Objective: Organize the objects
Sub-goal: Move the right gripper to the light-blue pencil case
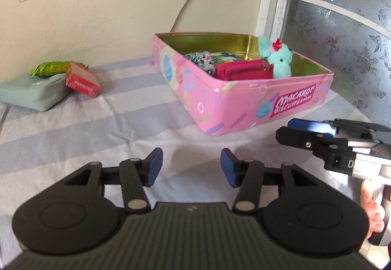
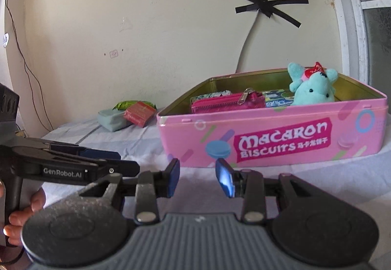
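On the desk covered with a pale striped cloth (image 1: 73,128), the open pink rectangular biscuit tin (image 1: 244,101) was seen near the far right corner, part-filled. A grey-green pouch (image 1: 31,94), red carton (image 1: 81,80) and green packet (image 1: 48,69) remained loose by the far left edge. Both the left gripper (image 1: 190,168) and right gripper (image 2: 198,178) were held empty with jaws parted, so fetching a loose item was judged next.

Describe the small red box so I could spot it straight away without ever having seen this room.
Find the big pink biscuit tin on the striped bedsheet, then look left toward the wall. There a grey-green pouch lies flat, and the red box leans tilted against its right end. A green packet rests just behind it; the box alone is red and hard-edged.
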`<state>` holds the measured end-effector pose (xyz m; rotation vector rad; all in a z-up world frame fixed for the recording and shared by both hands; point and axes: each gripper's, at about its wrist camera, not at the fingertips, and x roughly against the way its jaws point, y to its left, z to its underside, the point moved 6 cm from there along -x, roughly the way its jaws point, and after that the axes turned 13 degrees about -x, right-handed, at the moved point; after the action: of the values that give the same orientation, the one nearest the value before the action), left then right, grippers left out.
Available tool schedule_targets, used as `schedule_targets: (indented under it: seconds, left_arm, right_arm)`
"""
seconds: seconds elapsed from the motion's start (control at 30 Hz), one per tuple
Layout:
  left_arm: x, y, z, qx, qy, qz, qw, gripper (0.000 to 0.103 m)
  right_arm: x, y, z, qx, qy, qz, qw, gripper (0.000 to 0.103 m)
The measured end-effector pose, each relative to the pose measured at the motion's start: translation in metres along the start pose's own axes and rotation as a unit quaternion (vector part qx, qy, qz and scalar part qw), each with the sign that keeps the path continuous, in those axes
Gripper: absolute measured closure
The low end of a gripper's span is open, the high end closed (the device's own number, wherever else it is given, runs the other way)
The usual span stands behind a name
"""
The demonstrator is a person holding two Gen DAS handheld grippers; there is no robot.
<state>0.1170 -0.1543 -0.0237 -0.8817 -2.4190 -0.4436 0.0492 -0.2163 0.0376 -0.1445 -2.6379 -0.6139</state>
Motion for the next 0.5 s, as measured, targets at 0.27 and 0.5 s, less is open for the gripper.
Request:
schedule_targets:
  seconds: [0.27,0.5]
  left_arm:
    - [0.011,0.04,0.029,0.001,0.038,-0.046,0.9982,0.041]
    - [0.021,0.119,0.046,0.046,0.057,-0.119,0.9902,0.041]
  right_arm:
    - [-0.035,0.023,0.016,0.007,0.086,-0.001,0.996,0.067]
    - [-0.064,0.081,0.026,0.069,0.109,-0.02,0.991,0.057]
